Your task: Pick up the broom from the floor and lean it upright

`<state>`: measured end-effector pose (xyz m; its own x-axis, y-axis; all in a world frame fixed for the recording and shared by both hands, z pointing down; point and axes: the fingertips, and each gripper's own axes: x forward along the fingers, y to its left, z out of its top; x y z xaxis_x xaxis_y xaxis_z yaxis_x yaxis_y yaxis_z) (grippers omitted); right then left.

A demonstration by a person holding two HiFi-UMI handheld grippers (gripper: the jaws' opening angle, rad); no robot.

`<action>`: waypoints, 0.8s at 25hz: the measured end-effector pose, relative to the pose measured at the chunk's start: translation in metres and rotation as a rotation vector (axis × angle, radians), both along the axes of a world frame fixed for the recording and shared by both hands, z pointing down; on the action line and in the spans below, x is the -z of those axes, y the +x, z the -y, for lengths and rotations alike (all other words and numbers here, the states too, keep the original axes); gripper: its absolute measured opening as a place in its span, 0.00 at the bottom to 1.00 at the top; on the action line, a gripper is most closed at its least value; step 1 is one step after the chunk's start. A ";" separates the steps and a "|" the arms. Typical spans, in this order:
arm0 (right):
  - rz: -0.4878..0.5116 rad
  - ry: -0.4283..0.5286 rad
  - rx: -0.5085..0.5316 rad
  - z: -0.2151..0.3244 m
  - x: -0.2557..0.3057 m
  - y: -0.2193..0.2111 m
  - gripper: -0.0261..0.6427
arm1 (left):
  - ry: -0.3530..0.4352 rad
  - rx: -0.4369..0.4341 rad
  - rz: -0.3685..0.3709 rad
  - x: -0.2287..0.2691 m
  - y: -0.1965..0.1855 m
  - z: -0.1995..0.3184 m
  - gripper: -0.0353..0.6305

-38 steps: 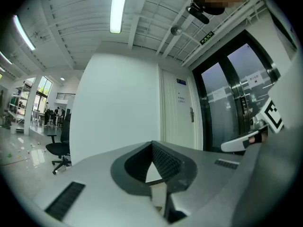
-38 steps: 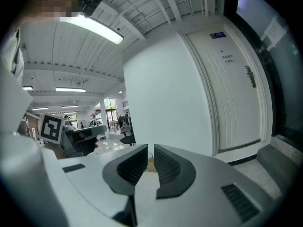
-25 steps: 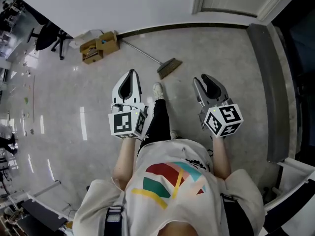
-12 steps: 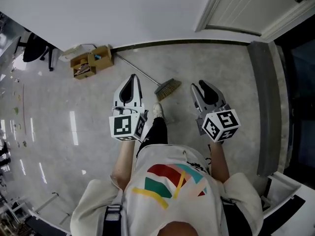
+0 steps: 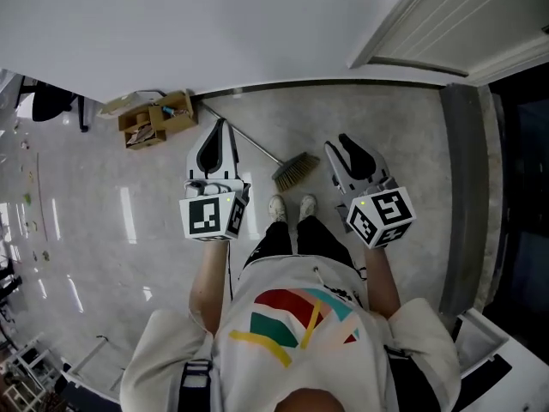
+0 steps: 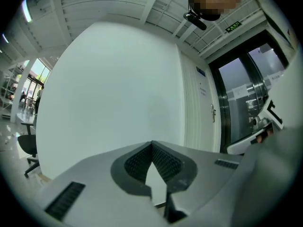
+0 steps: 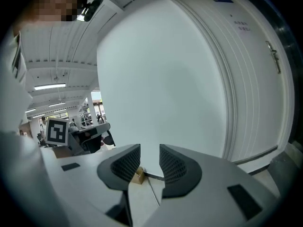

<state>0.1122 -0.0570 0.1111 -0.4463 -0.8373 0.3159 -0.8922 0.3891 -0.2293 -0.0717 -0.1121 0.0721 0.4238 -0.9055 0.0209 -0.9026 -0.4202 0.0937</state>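
Observation:
The broom [image 5: 295, 172] lies flat on the grey floor just ahead of the person's shoes [image 5: 277, 207]. Its thin handle [image 5: 244, 136] runs up-left toward the wall base. My left gripper [image 5: 220, 127] hangs in the air left of the handle, jaws meeting at the tips with nothing in them; in the left gripper view the left gripper [image 6: 152, 144] faces only the white wall. My right gripper [image 5: 347, 144] hovers right of the broom head with its jaws apart. In the right gripper view the handle [image 7: 152, 189] shows through the gap of the right gripper [image 7: 150, 157], far below it.
An open cardboard box [image 5: 154, 118] with odds and ends sits against the white wall [image 5: 214, 33] by the handle's far end. A black office chair [image 5: 51, 101] stands far left. A white door [image 5: 472, 20] and a dark floor strip [image 5: 459, 187] lie to the right.
The person has stepped toward the wall, so the broom and box now lie closer, just ahead of the feet. Both grippers stay raised and empty.

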 end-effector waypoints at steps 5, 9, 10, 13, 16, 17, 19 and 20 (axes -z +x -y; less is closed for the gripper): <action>0.018 -0.008 0.106 0.040 -0.007 -0.003 0.23 | 0.008 0.059 0.018 0.003 0.004 0.018 0.12; 0.016 -0.005 0.184 0.070 -0.008 -0.012 0.23 | 0.002 0.110 0.032 0.002 0.002 0.029 0.12; 0.009 -0.007 0.205 0.077 -0.009 -0.014 0.23 | -0.005 0.124 0.030 -0.001 0.001 0.033 0.12; -0.016 -0.021 0.269 0.098 -0.023 -0.024 0.23 | -0.020 0.144 0.054 -0.016 0.003 0.047 0.12; -0.037 -0.060 0.331 0.115 -0.056 -0.043 0.23 | 0.001 0.164 0.039 -0.037 0.001 0.062 0.12; -0.044 -0.070 0.352 0.122 -0.070 -0.050 0.23 | 0.001 0.178 0.027 -0.050 -0.003 0.068 0.12; -0.057 -0.076 0.387 0.137 -0.101 -0.069 0.23 | -0.001 0.202 0.014 -0.085 -0.015 0.082 0.12; -0.066 -0.073 0.401 0.144 -0.120 -0.079 0.23 | 0.000 0.213 0.010 -0.105 -0.021 0.089 0.12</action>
